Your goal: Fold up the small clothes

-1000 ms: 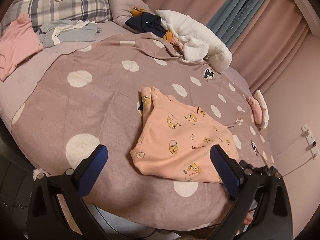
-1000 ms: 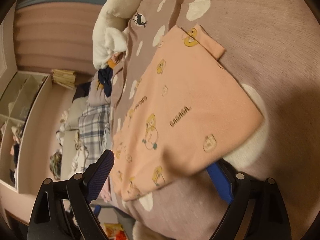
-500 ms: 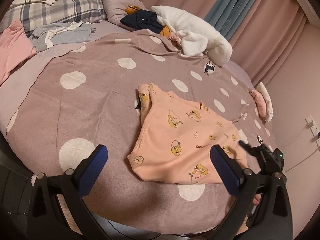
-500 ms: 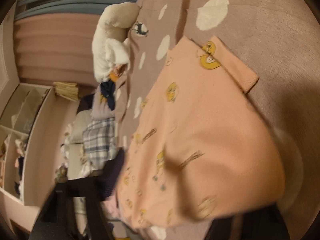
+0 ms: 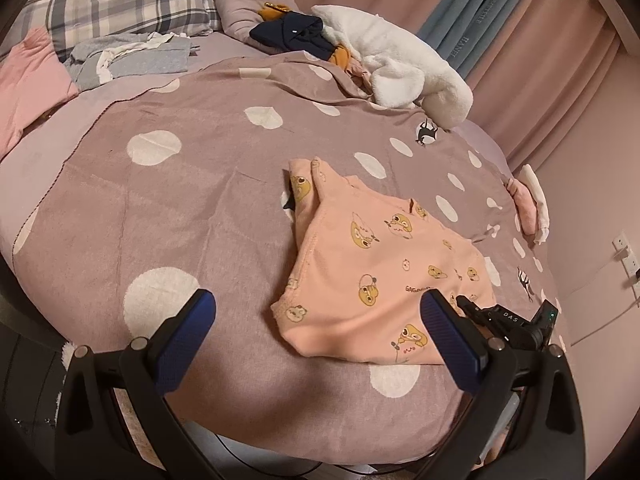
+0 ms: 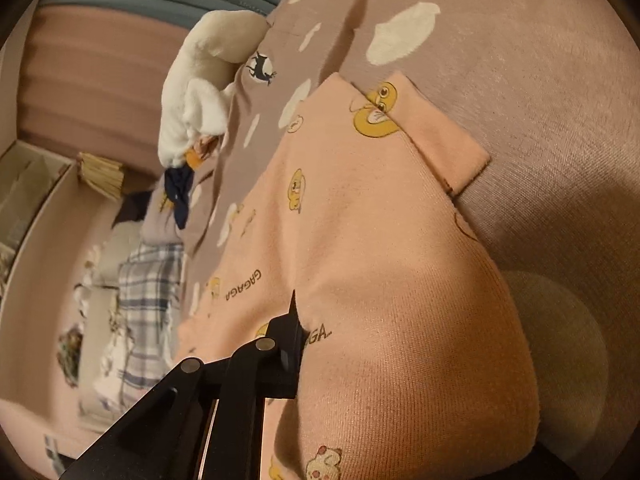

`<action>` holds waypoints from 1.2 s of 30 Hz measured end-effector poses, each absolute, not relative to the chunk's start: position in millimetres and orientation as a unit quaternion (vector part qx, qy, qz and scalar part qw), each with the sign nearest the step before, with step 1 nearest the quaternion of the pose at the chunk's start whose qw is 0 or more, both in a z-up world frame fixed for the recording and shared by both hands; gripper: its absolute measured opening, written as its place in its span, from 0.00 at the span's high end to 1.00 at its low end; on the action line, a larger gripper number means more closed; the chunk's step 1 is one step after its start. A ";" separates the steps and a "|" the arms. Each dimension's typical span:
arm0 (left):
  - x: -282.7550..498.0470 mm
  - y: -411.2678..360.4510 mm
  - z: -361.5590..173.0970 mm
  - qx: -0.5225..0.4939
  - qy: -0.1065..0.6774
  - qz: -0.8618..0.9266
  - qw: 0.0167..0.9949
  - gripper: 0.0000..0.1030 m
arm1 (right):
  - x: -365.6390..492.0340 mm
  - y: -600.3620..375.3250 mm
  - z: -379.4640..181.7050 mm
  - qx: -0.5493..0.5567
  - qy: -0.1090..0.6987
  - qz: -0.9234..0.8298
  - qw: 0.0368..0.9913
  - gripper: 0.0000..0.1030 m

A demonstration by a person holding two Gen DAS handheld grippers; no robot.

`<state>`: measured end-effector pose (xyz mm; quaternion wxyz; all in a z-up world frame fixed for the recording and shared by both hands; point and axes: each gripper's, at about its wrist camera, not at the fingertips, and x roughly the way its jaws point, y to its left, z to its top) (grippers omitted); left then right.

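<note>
Peach garment [image 5: 376, 264] w/ yellow duck prints and "GAGAGA" lettering lies part-folded on the bed's mauve blanket [image 5: 160, 208] w/ white dots, one cuffed end at the far side. Left tongs [image 5: 316, 324] wide open, nothing between the blue pads, hovering at the near edge; garment just ahead, toward the right pad. Right tongs [image 6: 294, 336] have just been closing and are now pinched shut on the garment's edge, fabric bunched up beside them. White fleece [image 5: 404, 76] well beyond.

black tongs [image 5: 316, 328], blue pads [image 5: 450, 340], silver screws
</note>
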<state>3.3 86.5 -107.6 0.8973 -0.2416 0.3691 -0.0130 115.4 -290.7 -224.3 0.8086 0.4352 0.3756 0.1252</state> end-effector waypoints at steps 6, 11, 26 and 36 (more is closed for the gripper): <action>-5.2 98.9 -107.5 -0.252 0.364 0.000 0.897 0.01 | 116.9 -291.4 -220.0 0.432 0.380 0.113 0.810 0.97; -11.7 110.6 -103.6 -0.255 0.353 0.012 0.900 0.01 | 116.1 -284.1 -199.5 0.396 0.373 0.116 0.831 0.93; -18.6 135.3 -110.6 -0.291 0.358 0.025 0.887 0.01 | 120.4 -243.4 -142.0 0.298 0.347 0.144 0.877 0.93; -17.8 138.8 -115.8 -0.290 0.363 0.023 0.885 0.01 | 122.9 -181.2 -122.1 0.179 0.350 0.180 0.901 0.93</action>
